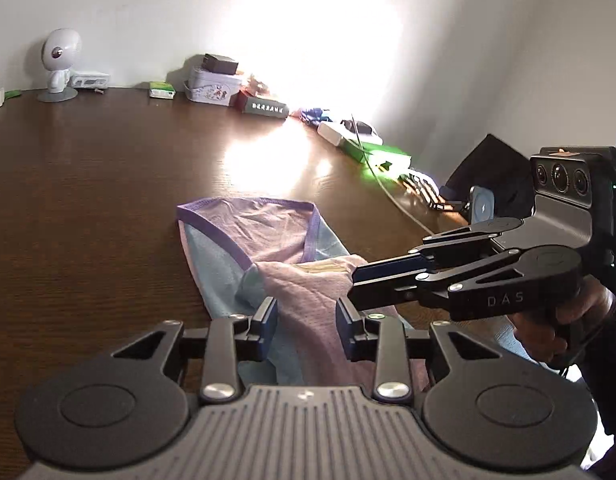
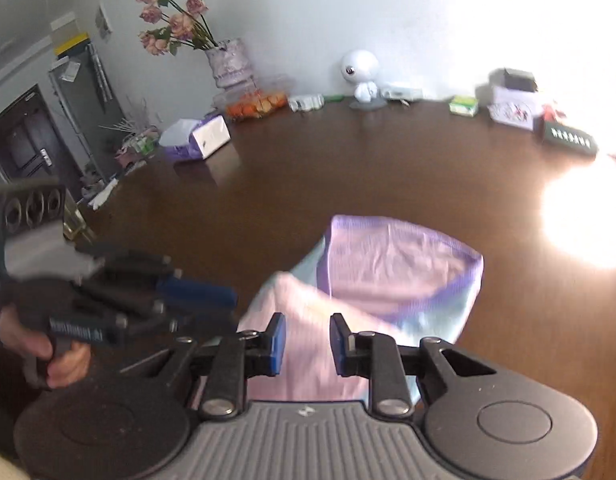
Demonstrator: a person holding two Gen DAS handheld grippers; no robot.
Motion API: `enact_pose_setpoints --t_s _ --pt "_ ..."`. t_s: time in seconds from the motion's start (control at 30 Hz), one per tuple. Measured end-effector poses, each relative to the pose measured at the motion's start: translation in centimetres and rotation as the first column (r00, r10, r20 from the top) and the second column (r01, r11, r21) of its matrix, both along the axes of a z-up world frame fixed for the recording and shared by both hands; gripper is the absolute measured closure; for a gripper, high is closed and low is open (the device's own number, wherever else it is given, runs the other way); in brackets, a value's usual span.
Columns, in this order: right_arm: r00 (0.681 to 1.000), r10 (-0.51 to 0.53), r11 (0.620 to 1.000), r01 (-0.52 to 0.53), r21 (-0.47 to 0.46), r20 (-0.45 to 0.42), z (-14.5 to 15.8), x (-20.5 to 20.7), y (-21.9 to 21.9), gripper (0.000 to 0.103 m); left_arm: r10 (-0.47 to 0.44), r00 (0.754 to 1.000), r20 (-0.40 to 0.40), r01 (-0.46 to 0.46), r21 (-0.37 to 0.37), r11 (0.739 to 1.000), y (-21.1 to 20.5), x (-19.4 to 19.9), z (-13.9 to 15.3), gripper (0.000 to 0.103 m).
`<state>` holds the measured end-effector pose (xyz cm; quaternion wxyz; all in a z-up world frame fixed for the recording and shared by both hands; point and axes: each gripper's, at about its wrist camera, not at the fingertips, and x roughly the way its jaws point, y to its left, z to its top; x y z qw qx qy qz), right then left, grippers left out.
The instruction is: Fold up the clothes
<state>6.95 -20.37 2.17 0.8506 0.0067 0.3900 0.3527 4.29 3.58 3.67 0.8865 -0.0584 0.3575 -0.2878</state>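
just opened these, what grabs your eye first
A lilac and pale blue garment with purple trim lies partly folded on the dark wooden table, with the left gripper and right gripper open over its near edge. Harsh window glare washes out the far wall.

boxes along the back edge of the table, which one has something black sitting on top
The pale patterned tin left of the glare: a black box rests on its lid. The green-and-white box and the dark lettered box beside it carry nothing.
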Motion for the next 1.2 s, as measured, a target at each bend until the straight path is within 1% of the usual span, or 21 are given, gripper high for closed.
enact_pose_setpoints --t_s 0.03,0.1,0.17,0.27,0.3,0.4,0.43,0.5,0.53,0.6,0.7,0.73,0.8,0.83,0.87,0.9,0.93,0.97,1.0,1.1,1.2 --pt "1.0 -0.021 1.0 0.021 0.013 -0.002 -0.9 -0.2 -0.3 0.08 0.005 1.0 -0.01 -0.005 0.031 1.0 -0.5 0.3 -0.5 0.071" --pt "0.998 -0.056 0.998 0.056 0.019 -0.012 -1.8 -0.2 -0.5 0.088 0.015 0.999 -0.028 -0.013 0.09 0.996 -1.4 0.8 -1.3 0.071" --pt "0.998 -0.066 0.997 0.065 0.048 0.019 -1.3 -0.8 -1.3 0.086 0.026 0.999 -0.023 -0.025 0.067 0.997 -0.8 0.5 -0.6 0.07" --pt "0.995 -0.073 0.992 0.066 0.103 0.062 -0.7 -1.4 -2.6 0.074 0.063 0.998 -0.017 -0.063 0.026 0.998 -0.3 0.9 0.1 0.067" --pt "0.996 -0.071 0.991 0.064 0.114 0.051 -0.9 -1.0 -3.0 0.074 0.077 0.997 -0.015 -0.077 0.025 0.997 -0.5 1.4 0.1 0.067" --pt "0.998 -0.059 0.998 0.059 0.018 0.002 -2.8 0.6 -1.4 0.076 0.07 0.997 -0.014 -0.067 0.147 0.987 -3.2 2.5 -0.9 0.067" --pt "0.999 -0.047 0.999 0.047 -0.011 0.021 -2.8 0.5 -1.1 0.076 0.066 0.998 -0.025 -0.061 0.171 0.983 -3.5 2.6 -1.1 0.067" --pt "0.996 -0.049 0.999 0.05 -0.015 0.069 -1.4 0.1 -1.5 0.075 0.053 0.998 -0.041 -0.048 0.129 0.99 -2.1 2.7 -0.3 0.067" --pt "0.993 -0.066 0.998 0.066 0.005 0.096 -0.4 0.2 -2.3 0.074 0.078 0.996 -0.032 -0.074 0.114 0.991 -1.2 3.5 0.5 0.065" --pt "0.985 -0.127 0.992 0.125 0.03 0.114 0.8 1.9 -3.7 0.068 0.128 0.992 -0.017 -0.126 0.087 0.988 0.5 5.1 1.9 0.05" --pt "0.978 -0.188 0.981 0.192 -0.041 0.092 0.4 6.7 -3.7 0.068 0.141 0.99 -0.016 -0.136 0.17 0.976 0.1 9.7 1.5 0.047" --pt "0.976 -0.205 0.975 0.21 -0.073 0.078 -0.2 8.3 -3.3 0.068 0.154 0.987 -0.042 -0.142 0.204 0.969 -0.4 11.2 0.9 0.049" --pt "0.975 -0.216 0.97 0.22 -0.108 0.046 -1.3 10.2 -2.8 0.072 0.156 0.985 -0.073 -0.136 0.225 0.965 -0.7 12.9 0.0 0.054" --pt "0.976 -0.217 0.969 0.218 -0.114 0.022 -1.8 11.0 -2.7 0.072 0.145 0.987 -0.066 -0.127 0.225 0.966 -0.8 13.3 -0.3 0.055" --pt "0.976 -0.216 0.97 0.215 -0.117 0.003 -2.3 11.4 -2.6 0.073 0.15 0.987 -0.059 -0.132 0.236 0.963 -0.9 13.4 -0.5 0.06" --pt "0.975 -0.222 0.968 0.221 -0.117 0.002 -2.5 11.4 -2.6 0.076 0.137 0.99 -0.042 -0.122 0.247 0.961 -1.1 13.4 -0.7 0.069" --pt "0.974 -0.228 0.967 0.227 -0.118 0.005 -2.7 11.4 -2.6 0.079 0.13 0.991 -0.034 -0.118 0.245 0.962 -1.2 13.4 -0.8 0.074" --pt "0.972 -0.235 0.965 0.234 -0.118 0.007 -3.0 11.3 -2.6 0.094 0.124 0.992 -0.027 -0.114 0.243 0.963 -1.3 13.5 -0.9 0.084" --pt "0.971 -0.239 0.964 0.238 -0.12 0.006 -3.0 11.3 -2.6 0.101 0.118 0.993 -0.02 -0.11 0.241 0.964 -1.5 13.5 -1.0 0.098" --pt "0.969 -0.245 0.963 0.245 -0.112 0.018 -2.8 11.0 -2.7 0.101 0.114 0.993 -0.028 -0.105 0.225 0.969 -1.6 13.6 -0.9 0.101" --pt "0.969 -0.244 0.965 0.247 -0.088 0.043 -1.6 10.2 -3.1 0.102 0.135 0.991 0.003 -0.133 0.196 0.972 -1.2 12.8 0.2 0.101"
